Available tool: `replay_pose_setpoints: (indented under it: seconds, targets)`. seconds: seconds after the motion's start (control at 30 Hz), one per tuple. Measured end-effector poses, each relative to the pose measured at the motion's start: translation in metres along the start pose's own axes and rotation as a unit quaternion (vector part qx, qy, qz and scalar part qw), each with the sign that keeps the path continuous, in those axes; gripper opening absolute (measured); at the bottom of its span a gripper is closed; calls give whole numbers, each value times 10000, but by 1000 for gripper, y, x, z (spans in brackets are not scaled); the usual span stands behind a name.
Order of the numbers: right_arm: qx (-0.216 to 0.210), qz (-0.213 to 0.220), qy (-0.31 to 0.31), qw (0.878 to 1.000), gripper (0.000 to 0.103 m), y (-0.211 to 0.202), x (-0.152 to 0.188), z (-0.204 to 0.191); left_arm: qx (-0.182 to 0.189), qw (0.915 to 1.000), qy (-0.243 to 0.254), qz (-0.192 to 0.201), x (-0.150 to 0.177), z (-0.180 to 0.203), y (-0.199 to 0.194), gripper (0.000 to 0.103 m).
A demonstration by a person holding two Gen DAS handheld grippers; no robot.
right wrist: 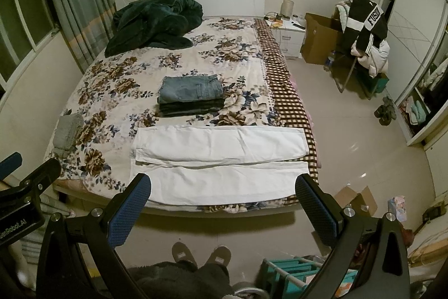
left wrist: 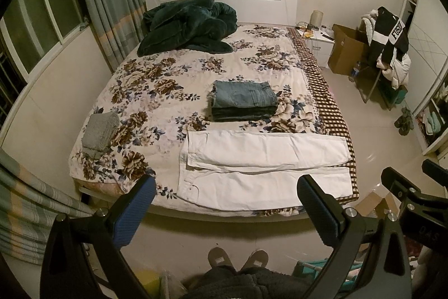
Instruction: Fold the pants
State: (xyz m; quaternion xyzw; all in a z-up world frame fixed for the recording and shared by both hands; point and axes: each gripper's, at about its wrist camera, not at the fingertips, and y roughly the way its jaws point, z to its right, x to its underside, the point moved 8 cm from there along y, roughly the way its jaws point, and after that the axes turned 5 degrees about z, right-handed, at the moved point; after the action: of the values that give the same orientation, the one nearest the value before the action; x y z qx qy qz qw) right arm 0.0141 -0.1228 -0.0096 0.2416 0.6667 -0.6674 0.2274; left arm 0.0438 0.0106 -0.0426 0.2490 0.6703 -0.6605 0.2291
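White pants (left wrist: 263,167) lie flat along the near edge of the floral bed (left wrist: 156,91), waist at the left, legs side by side running right; they also show in the right wrist view (right wrist: 218,159). Behind them sits a stack of folded jeans (left wrist: 242,100), also in the right wrist view (right wrist: 191,95). My left gripper (left wrist: 226,187) is open and empty, held above the floor in front of the bed. My right gripper (right wrist: 224,185) is open and empty at a similar height beside it.
A dark green blanket (left wrist: 187,27) is heaped by the headboard. A folded grey knit (left wrist: 100,131) lies at the bed's left edge. A nightstand (left wrist: 316,41), cardboard box (left wrist: 347,49) and clothes-laden chair (left wrist: 389,52) stand right. My slippered feet (left wrist: 238,259) stand on the floor.
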Motion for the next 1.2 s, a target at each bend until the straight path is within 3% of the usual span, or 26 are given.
replay_pose_setpoints:
  seconds: [0.73,1.2]
  targets:
    - [-15,20,-5,10000,103,-2,-4,-12,16,9999,41,92,-23,3,-11,103]
    - [-16,29,-7,10000,103,-2,-3,-12,78,9999,-9,97,-14,3,-10,103]
